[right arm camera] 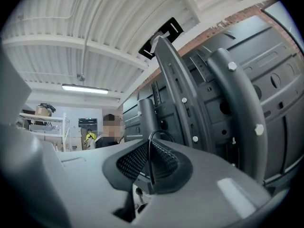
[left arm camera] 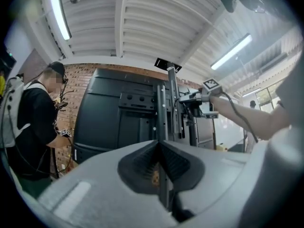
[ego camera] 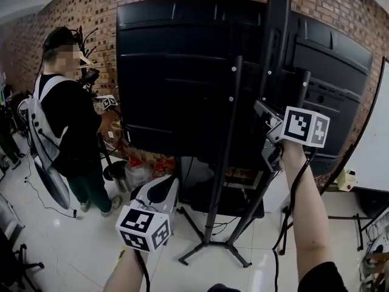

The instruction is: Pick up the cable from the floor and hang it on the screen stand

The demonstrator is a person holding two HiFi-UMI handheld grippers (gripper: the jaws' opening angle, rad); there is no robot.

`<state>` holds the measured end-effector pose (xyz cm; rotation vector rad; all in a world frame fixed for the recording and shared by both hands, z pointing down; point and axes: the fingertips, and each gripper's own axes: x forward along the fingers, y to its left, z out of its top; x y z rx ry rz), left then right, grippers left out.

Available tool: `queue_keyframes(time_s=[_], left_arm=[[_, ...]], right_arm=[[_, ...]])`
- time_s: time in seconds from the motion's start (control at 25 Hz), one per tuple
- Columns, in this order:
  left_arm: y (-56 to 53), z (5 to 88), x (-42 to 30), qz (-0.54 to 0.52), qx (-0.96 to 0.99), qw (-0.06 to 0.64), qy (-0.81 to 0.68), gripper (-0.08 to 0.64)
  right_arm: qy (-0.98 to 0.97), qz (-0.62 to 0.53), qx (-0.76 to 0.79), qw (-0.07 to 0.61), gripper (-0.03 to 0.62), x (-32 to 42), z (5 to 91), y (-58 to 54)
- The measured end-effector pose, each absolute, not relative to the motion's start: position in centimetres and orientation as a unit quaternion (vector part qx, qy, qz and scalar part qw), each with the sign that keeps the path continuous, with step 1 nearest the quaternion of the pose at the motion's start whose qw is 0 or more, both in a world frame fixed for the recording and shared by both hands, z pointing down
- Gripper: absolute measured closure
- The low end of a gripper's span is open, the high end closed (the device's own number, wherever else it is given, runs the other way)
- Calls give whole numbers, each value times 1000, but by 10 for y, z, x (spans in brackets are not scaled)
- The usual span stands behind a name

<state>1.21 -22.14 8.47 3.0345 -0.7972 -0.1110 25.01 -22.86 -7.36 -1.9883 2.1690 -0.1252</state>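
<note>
My right gripper [ego camera: 265,117] is raised against the back of the big black screen [ego camera: 182,72], close to the stand's upright bars [ego camera: 222,145]. In the right gripper view its jaws are shut on a thin black cable [right arm camera: 151,144], which loops up out of the pads; the stand's grey brackets [right arm camera: 183,94] are just beyond. A dark cord hangs along my right forearm [ego camera: 293,193]; I cannot tell if it is the same cable. My left gripper [ego camera: 164,190] is held low in front of the stand legs, jaws shut with nothing between them [left arm camera: 159,161].
A person [ego camera: 67,120] in a black shirt stands at the left, holding their own gripper near the screen's edge. The stand's tripod legs [ego camera: 209,245] spread over the white tiled floor. A whiteboard [ego camera: 374,145] stands at the right, and a small bin [ego camera: 115,172] under the screen.
</note>
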Motion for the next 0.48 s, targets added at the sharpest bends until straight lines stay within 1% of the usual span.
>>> queue_keyframes(time_s=[0.2, 0.48], left_arm=[[-246, 46, 45, -45, 970, -12, -241, 555], [-271, -6, 73, -52, 974, 5, -220, 554]], right_arm=[[726, -13, -682, 80, 569, 248, -91, -238], [729, 20, -679, 82, 569, 249, -116, -248]])
